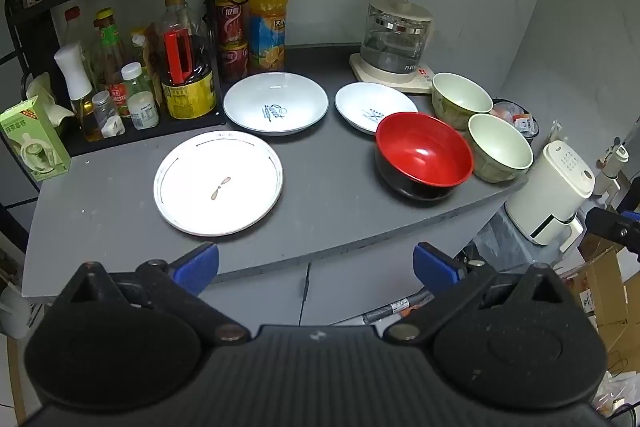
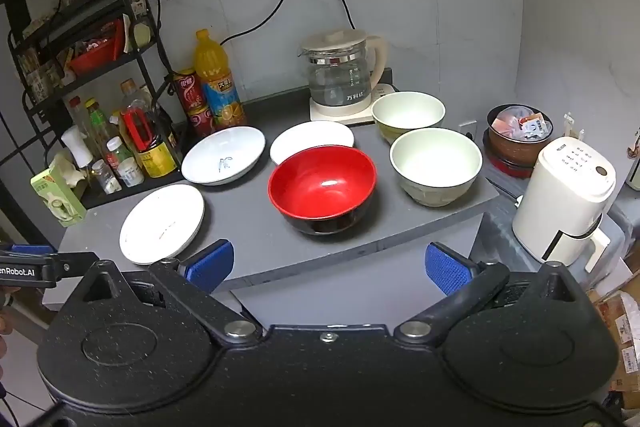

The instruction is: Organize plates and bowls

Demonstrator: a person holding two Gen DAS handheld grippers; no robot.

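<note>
On the grey counter [image 1: 320, 203] lie a flat white plate [image 1: 218, 183] [image 2: 162, 223], a deep white plate [image 1: 276, 103] [image 2: 223, 155] and a smaller white plate [image 1: 366, 105] [image 2: 310, 139]. A red bowl with black outside [image 1: 424, 155] [image 2: 322, 189] stands at the front right. Two pale green bowls [image 1: 500, 147] [image 1: 460, 99] [image 2: 436, 165] [image 2: 408, 115] stand to its right. My left gripper [image 1: 316, 267] is open and empty, short of the counter's front edge. My right gripper [image 2: 328, 267] is open and empty, in front of the red bowl.
A black rack with bottles and jars [image 1: 132, 83] [image 2: 108, 147] fills the left. An orange juice bottle [image 1: 267, 19] and red cans [image 1: 232, 39] stand at the back. A glass kettle [image 1: 396, 39] [image 2: 340, 75] is back right. A white appliance [image 2: 564, 203] sits right of the counter.
</note>
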